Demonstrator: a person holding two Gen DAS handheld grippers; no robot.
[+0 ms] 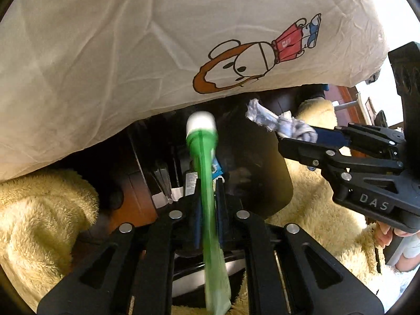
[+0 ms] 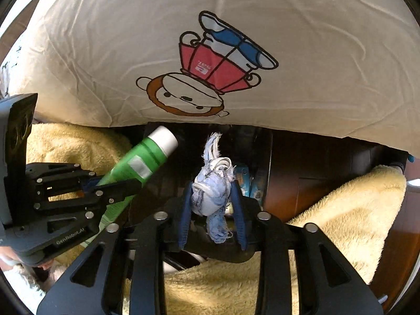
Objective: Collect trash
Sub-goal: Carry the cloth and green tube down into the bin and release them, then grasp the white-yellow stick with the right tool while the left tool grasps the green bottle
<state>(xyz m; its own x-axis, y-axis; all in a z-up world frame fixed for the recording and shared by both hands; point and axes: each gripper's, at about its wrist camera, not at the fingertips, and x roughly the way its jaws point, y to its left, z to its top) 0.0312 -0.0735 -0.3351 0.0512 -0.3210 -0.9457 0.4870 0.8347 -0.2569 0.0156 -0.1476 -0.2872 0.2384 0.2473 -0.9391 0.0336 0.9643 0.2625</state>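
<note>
Above you hangs the white pillow [image 1: 131,52] with its cartoon print, its lower edge overhanging a dark bin [image 1: 252,162] whose opening sits just below it. Yellow fleece blanket [image 2: 341,215] lies along both sides of the bin. Your left gripper [image 1: 207,197] is pressed together on a green tube [image 1: 204,162] with a white cap, the cap end pointing over the bin's opening. Your right gripper [image 2: 212,199] pinches a crumpled blue-white wrapper [image 2: 212,191], held just beside the tube above the bin's near rim.
</note>
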